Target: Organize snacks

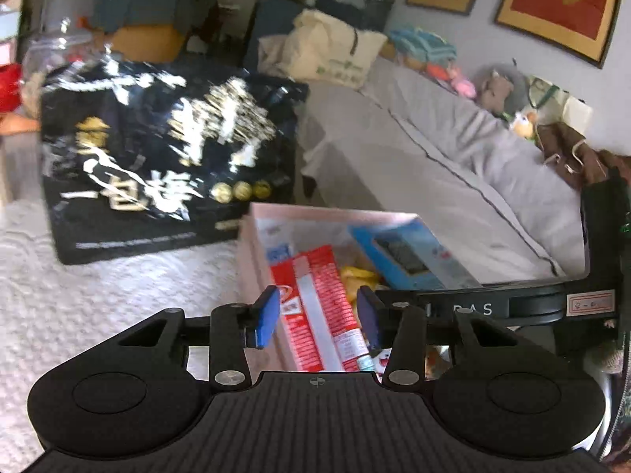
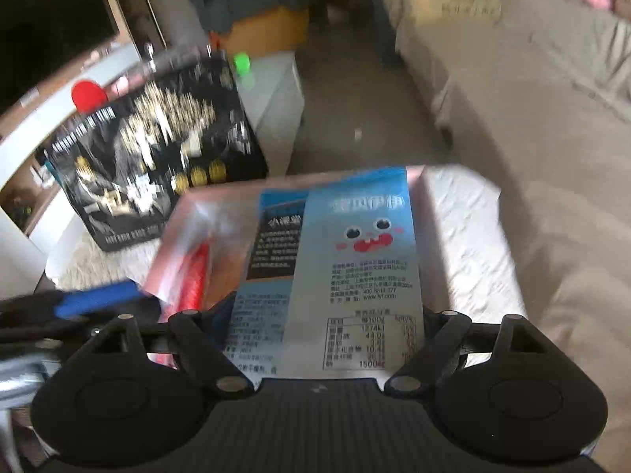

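Observation:
A pink box [image 1: 252, 260] on the white cloth holds several snacks: a red-and-white packet [image 1: 319, 307], a yellow one [image 1: 361, 276] and a blue box [image 1: 410, 252]. My left gripper [image 1: 319, 319] is open and empty just above the box's near end, over the red packet. My right gripper [image 2: 323, 323] is shut on a light blue snack pack with a cartoon face [image 2: 363, 260], held over the pink box [image 2: 173, 220]. Its fingertips are hidden behind the pack. The red packet [image 2: 195, 276] and my left gripper's blue pad [image 2: 98, 299] show at the left.
A large black bag with gold and white lettering [image 1: 157, 149] stands behind the box, also in the right wrist view [image 2: 157, 157]. A grey covered sofa [image 1: 453, 157] runs along the right. A white cabinet [image 2: 272, 102] stands behind the bag.

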### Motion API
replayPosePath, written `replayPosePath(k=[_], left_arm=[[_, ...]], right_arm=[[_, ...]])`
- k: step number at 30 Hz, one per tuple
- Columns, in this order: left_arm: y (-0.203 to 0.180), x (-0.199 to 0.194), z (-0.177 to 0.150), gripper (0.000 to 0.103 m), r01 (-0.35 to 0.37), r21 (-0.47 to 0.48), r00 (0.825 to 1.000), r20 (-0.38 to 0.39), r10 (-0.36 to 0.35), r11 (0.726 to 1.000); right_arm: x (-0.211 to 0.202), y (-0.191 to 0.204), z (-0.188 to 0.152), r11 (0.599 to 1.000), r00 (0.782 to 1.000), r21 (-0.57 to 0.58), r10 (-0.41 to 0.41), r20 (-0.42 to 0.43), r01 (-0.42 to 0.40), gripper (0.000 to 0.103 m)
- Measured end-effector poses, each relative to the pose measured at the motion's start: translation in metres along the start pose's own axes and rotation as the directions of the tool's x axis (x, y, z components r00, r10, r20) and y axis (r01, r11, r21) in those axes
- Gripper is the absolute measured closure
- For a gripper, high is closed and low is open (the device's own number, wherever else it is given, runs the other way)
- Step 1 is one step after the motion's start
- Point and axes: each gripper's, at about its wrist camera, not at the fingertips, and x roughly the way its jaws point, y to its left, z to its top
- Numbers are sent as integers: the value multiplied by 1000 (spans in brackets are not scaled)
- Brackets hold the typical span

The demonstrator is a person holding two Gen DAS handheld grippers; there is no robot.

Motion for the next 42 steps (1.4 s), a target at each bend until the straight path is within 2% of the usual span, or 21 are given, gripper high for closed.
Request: replayPosePath(k=[3,7,9,12,16,18,21,24,27,30,34,36,42], left_arm=[[1,-18,-2,54,2,-16,998,63,0,1000],[-3,-44,-7,54,18,-52,989,145,-11,998],[-7,-52,-13,54,10,-56,990,138,-3,998],[-15,-62,-37,54,-24,-27,996,86,26,999],[-26,-75,-92,55,-80,38,997,27,79,996],[-33,-84,-123,54,-123,65,992,14,123,990],[-40,-92,-161,54,-190,94,982,-3,191,977],[-43,-89,-181,54,-237,105,971,-5,239,966],[-55,-86,-188,52,-288,154,958,34,286,945],[-63,-83,-191,52,-320,186,947,63,314,929],[-57,-82,-189,52,-304,139,952,62,298,942],[-60,-83,-191,52,-310,148,950,64,304,939],[-63,-81,-192,52,-324,163,946,68,317,932]], right_arm=[[-15,6,-3,1000,997,1,-2,78,2,21],[-58,14,-1,1000,974,-15,12,228,-9,21],[-76,16,-2,1000,964,-10,14,264,-12,21],[-98,20,-17,999,962,-32,-9,271,18,21],[-113,35,-83,988,967,-118,-71,245,102,21],[-112,43,-123,979,970,-145,-107,218,141,21],[-110,45,-174,978,978,-147,-125,167,150,21],[-106,45,-206,981,982,-122,-133,131,149,21],[-94,43,-220,984,984,-87,-146,99,155,21],[-95,44,-230,976,969,-97,-175,176,193,20],[-94,42,-236,979,964,-89,-161,212,183,17],[-95,40,-240,981,959,-77,-157,238,180,17],[-97,38,-240,981,958,-72,-160,240,181,17]])
